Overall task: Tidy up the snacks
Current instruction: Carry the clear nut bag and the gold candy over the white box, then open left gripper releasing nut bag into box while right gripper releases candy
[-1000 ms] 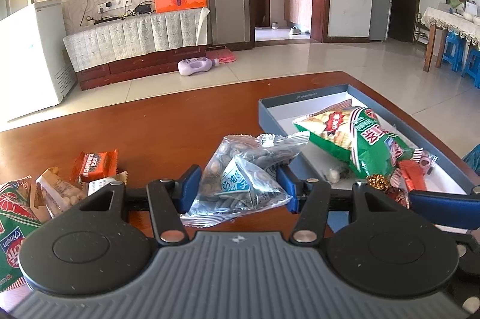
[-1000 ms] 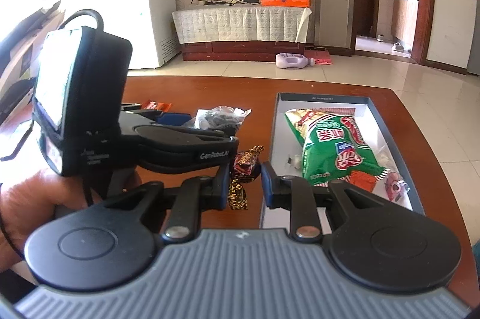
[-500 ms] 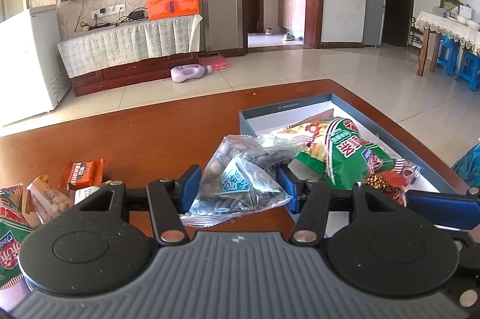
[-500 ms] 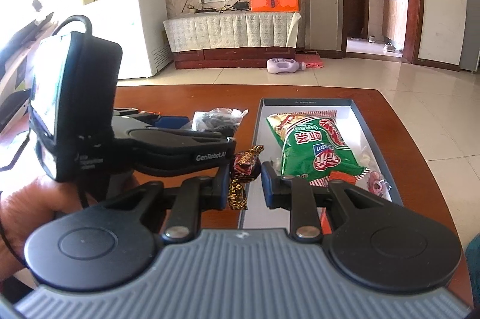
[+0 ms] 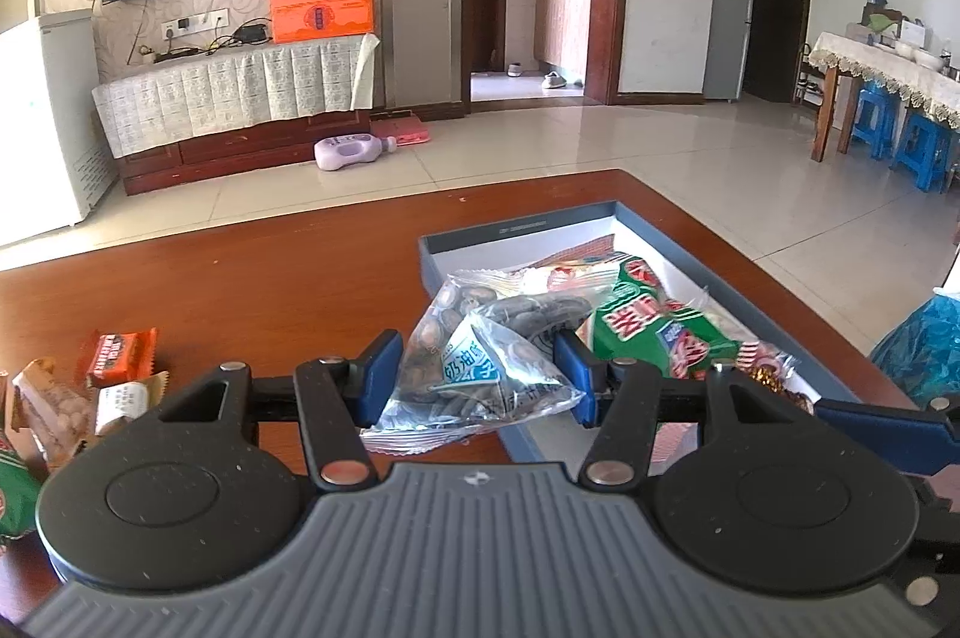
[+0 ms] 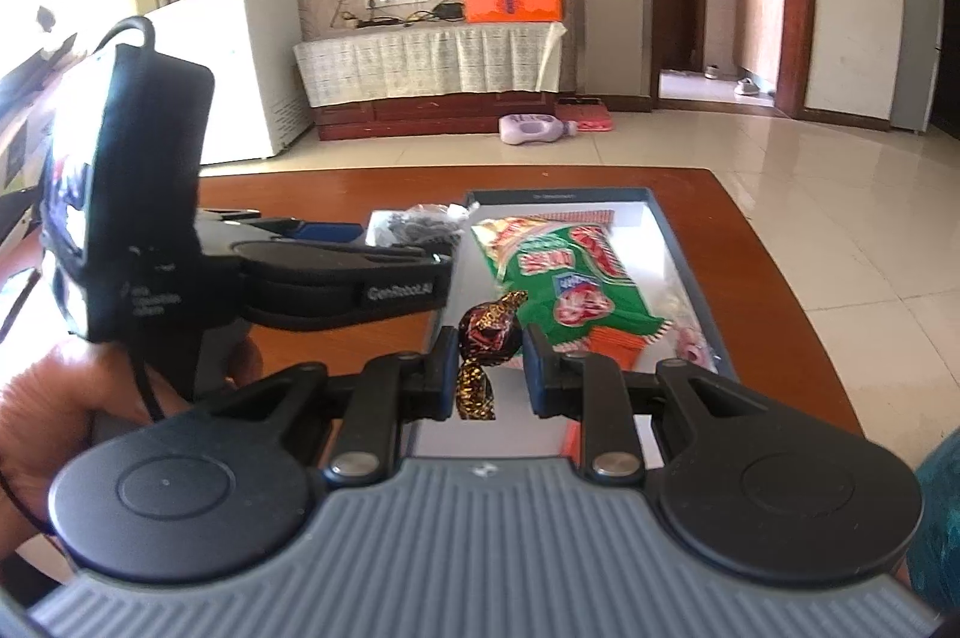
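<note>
A: what's the left gripper (image 5: 477, 377) doing?
B: it's clamping a clear bag of dark seeds (image 5: 480, 368), blue pads pressing on both sides. bag is hanging over the near left edge of the open box (image 5: 516, 233), partly over the box, partly over the table (image 5: 240, 278)
A: and the right gripper (image 6: 487, 371)?
B: it's pinching a dark foil-wrapped candy (image 6: 487, 332), jaws nearly together on it. candy is sitting above the near end of the box, by its left wall
A: what's lying in the box?
B: a green snack bag (image 6: 564, 272) is taking up the middle, running toward the far end. an orange packet (image 6: 618, 341) is poking out under its near edge, and a small pink-wrapped sweet (image 6: 690, 344) is lying by the right wall
A: where's the box sitting?
B: toward the right edge of the table, long side running away from the person
A: anything waiting outside it?
B: yes, near the left edge of the table: an orange-red wrapped bar (image 5: 120, 356), a white and gold wrapped piece (image 5: 123, 401) just beside it, and a clear packet of nuts (image 5: 51, 401). a green bag (image 5: 12, 494) is getting cut off by the left frame edge
A: the hand?
B: a hand (image 6: 66, 416) is gripping the left gripper's handle, seen from the right wrist view
</note>
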A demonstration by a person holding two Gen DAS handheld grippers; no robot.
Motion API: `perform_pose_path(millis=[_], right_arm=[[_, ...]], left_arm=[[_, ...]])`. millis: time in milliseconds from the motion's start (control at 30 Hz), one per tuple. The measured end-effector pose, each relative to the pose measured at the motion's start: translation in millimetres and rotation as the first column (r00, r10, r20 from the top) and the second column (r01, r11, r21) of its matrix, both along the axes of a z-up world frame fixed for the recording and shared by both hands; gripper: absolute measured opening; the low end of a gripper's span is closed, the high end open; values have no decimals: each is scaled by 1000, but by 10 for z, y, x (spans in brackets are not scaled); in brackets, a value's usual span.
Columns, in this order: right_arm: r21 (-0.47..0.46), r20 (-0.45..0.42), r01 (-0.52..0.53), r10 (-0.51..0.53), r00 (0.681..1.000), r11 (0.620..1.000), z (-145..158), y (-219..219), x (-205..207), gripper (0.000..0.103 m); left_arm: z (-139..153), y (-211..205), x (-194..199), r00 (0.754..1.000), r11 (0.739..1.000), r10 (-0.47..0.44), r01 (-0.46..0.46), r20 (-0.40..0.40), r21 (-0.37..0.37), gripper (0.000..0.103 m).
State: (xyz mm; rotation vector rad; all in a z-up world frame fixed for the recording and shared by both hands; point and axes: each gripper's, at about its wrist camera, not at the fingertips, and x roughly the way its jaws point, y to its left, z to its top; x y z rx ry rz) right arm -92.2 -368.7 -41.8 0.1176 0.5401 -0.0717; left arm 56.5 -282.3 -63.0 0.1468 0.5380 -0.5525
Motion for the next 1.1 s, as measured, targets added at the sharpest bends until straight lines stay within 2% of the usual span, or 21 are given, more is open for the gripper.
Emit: perform_pose_path(millis=[400,1100], right_arm=[[7,-27,19,-19,999,1000,-95,-118,50,26],[37,-56,55,-52,997,998,-233,-330,146,26]], left_arm=[[-31,-384,46,999,999,-50,50,-1,-8,61],[-235,-899,363,995,997,-72,70,-66,-30,63]])
